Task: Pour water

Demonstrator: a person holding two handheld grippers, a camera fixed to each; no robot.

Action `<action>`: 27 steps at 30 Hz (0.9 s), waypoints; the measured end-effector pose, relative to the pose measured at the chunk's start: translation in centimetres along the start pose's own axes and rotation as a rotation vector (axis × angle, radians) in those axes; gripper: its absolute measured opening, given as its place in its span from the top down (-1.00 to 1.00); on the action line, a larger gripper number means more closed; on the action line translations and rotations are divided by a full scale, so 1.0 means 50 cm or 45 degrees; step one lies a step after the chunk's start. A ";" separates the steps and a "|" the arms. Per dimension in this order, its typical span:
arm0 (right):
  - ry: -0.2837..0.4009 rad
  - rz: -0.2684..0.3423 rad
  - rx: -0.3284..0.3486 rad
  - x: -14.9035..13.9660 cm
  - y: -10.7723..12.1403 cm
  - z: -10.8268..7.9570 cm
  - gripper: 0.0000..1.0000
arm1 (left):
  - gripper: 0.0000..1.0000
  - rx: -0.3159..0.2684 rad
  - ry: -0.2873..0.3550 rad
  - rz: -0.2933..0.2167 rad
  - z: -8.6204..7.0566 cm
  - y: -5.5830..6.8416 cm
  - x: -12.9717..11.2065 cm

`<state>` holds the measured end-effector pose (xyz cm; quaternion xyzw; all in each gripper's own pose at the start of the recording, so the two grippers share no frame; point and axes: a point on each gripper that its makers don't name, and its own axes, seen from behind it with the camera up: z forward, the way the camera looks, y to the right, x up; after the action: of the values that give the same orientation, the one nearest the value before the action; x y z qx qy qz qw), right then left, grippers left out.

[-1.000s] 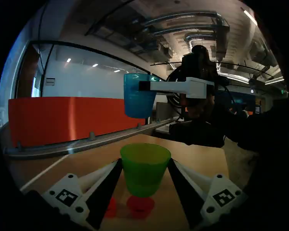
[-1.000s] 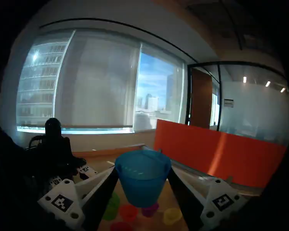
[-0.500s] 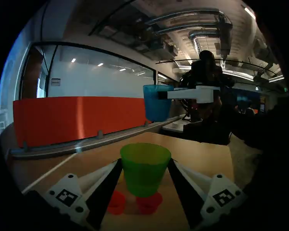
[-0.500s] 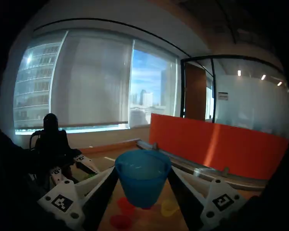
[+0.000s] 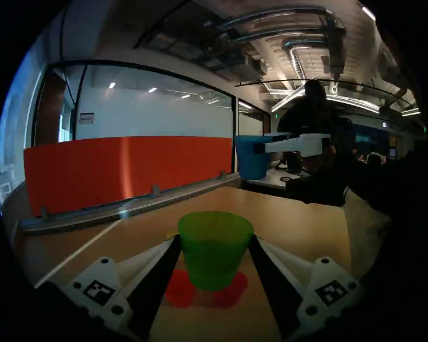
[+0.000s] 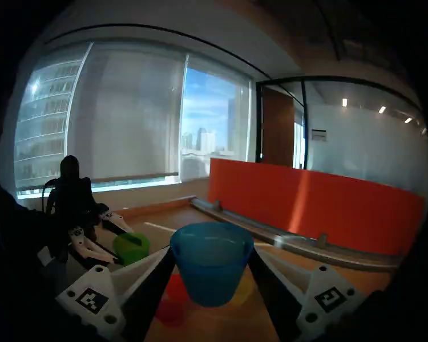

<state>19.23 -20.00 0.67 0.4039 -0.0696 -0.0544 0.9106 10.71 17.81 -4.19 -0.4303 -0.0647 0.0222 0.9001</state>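
Blue cup [image 6: 212,273] has dropped, clamped by right gripper [image 6: 211,253], contents unclear; left gripper [image 5: 215,242] clamps green cup [image 5: 215,259].

left gripper [image 5: 214,242]: fingers [image 5: 160,271] clasp green cup [image 5: 215,259] | right gripper [image 6: 212,251]: clasps blue cup [image 6: 212,273], seemingly level

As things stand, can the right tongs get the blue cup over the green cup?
Probably yes: the right tongs hold the blue cup aloft, with open air between it and the green cup.
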 end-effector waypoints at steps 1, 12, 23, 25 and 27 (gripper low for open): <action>-0.008 -0.004 -0.005 -0.007 0.002 -0.002 -0.79 | -0.70 -0.001 -0.010 0.002 -0.001 0.001 -0.006; -0.069 -0.002 -0.003 -0.064 0.007 -0.013 -0.79 | -0.71 -0.008 -0.156 0.034 -0.010 0.003 -0.084; -0.141 0.009 0.024 -0.119 -0.001 -0.014 -0.79 | -0.71 -0.038 -0.290 0.067 -0.012 0.010 -0.147; -0.156 0.011 0.034 -0.134 -0.005 -0.013 -0.79 | -0.71 -0.042 -0.315 0.068 -0.012 0.012 -0.161; -0.171 0.014 0.044 -0.149 -0.010 -0.012 -0.79 | -0.71 -0.046 -0.341 0.066 -0.012 0.014 -0.176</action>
<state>11.99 -18.76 -0.71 0.4144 -0.1337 -0.0754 0.8970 2.06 16.92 -5.97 -0.4413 -0.1734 0.1016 0.8745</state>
